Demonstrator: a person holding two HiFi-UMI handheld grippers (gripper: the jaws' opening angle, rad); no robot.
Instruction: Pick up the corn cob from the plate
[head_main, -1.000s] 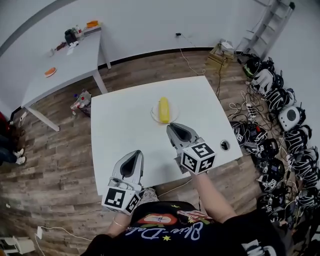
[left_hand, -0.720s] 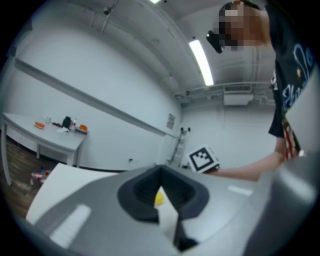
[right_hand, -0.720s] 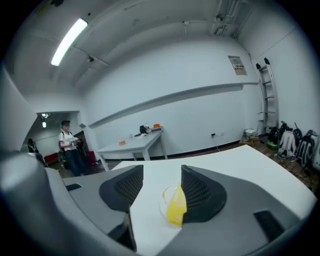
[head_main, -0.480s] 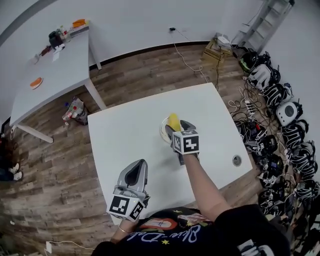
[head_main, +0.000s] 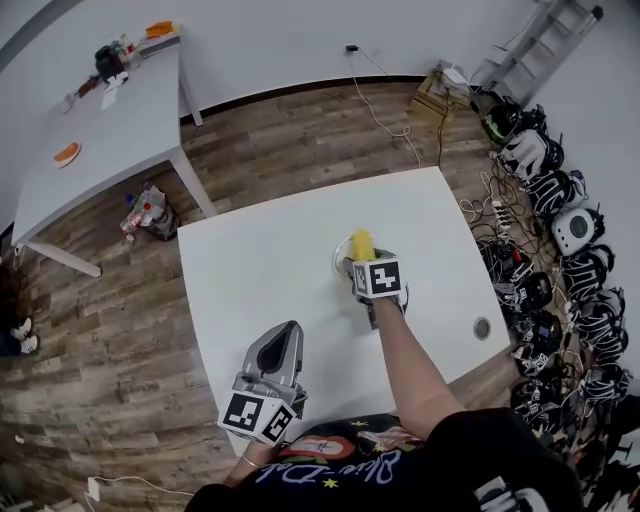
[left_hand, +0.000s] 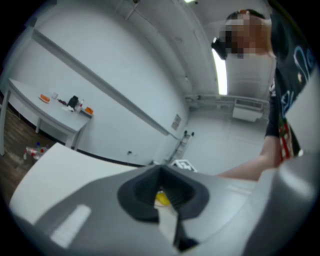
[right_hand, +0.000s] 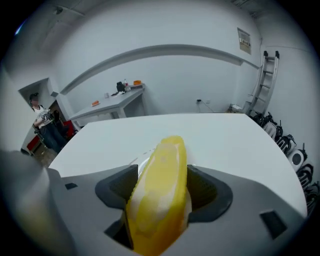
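Note:
A yellow corn cob (head_main: 361, 243) lies on a small white plate (head_main: 339, 262) in the middle of the white table (head_main: 250, 270). My right gripper (head_main: 361, 262) tilts down over the plate's near side. Its jaws are opening, and the corn cob (right_hand: 162, 185) lies lengthwise between the two dark pads (right_hand: 119, 187); no squeeze shows. My left gripper (head_main: 288, 330) hangs level near the table's front edge, well short of the plate, shut and empty. Past its closed tips (left_hand: 161, 192) a sliver of the corn (left_hand: 161, 199) shows.
A second white table (head_main: 100, 140) with small items stands at the back left. Helmets and cables (head_main: 560, 200) crowd the floor on the right, near a ladder (head_main: 560, 35) and a box (head_main: 450, 85). A round grommet (head_main: 482, 327) sits in the table's right corner.
My right gripper went forward and down to the plate, and its jaws came apart round the corn cob. My left gripper drifted right along the table's front edge.

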